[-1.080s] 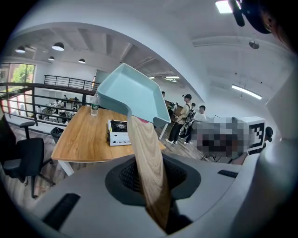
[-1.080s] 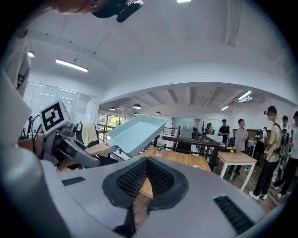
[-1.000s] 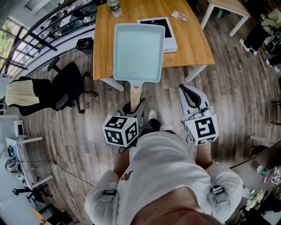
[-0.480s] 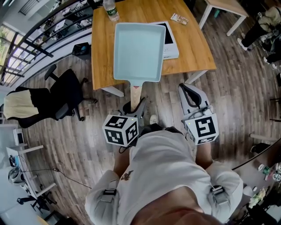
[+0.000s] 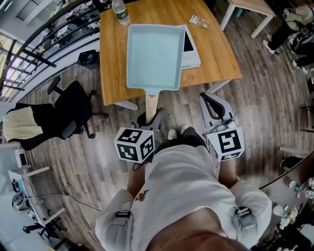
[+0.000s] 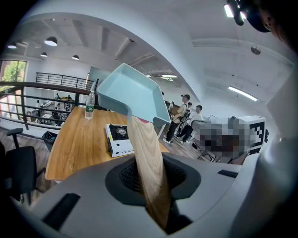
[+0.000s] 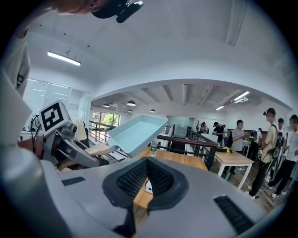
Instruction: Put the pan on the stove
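A pale blue rectangular pan hangs in the air above the wooden table. My left gripper is shut on its wooden handle; in the left gripper view the handle runs between the jaws up to the tilted pan. The white portable stove stands on the table, mostly hidden under the pan, and shows plainly in the left gripper view. My right gripper is to the right of the handle, shut and holding nothing, short of the table's near edge.
A water bottle stands at the table's far left and a small packet lies at its far side. A black office chair is on the wooden floor to the left. A white table and several standing people are off to the right.
The table and stove have drawn nearer beneath the pan, which now reaches further over the table. Both grippers keep their places relative to the person's body.
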Tool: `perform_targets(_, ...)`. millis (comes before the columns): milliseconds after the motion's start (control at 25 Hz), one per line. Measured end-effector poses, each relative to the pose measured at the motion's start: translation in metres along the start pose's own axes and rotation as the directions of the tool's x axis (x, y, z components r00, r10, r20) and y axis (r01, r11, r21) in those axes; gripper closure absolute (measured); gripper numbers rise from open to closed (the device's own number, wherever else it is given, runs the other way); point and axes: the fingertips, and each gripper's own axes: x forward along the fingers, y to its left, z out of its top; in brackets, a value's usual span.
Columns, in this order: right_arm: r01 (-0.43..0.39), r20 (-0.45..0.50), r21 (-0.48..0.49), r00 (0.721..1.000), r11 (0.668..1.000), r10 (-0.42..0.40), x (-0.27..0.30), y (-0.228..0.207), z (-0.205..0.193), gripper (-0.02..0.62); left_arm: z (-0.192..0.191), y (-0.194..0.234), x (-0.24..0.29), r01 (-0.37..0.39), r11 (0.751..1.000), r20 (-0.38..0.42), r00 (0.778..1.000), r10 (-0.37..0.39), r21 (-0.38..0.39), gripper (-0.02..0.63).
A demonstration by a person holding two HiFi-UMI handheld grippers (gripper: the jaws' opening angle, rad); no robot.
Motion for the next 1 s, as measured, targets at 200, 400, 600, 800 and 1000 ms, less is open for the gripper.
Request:
perform_targets(200,-0.006,-0.004,0.001,1.000,1.000,0.006,0.015,-0.011,0.001,0.575,0.011,0.008,0.011,-0.009,1.000,0.000,1.000,0.009,-0.005,0.517)
perform_targets(400,-0.016,0.000,-0.001,1.000,1.000,0.016,0.033,-0.027,0.003,0.575,0.023,0.016,0.029,-0.020,1.000,0.000,1.000,0.020,-0.015,0.517)
perform_targets(600,-0.031,0.005,-0.006,1.000,1.000,0.031,0.050,-0.046,0.005,0.574,0.038,0.020,0.048,-0.030,0.999,0.009,1.000,0.030,-0.018,0.517)
perform_targets(800,-0.043,0.009,-0.012,0.999,0.999,0.043,0.068,-0.064,0.010,0.574,0.053,0.025,0.064,-0.042,0.999,0.016,0.999,0.042,-0.024,0.517)
perform_targets(1000,-0.065,0.017,-0.017,0.998,0.998,0.066,0.084,-0.082,0.011,0.574,0.067,0.030,0.082,-0.063,0.997,0.020,0.998,0.064,-0.033,0.517)
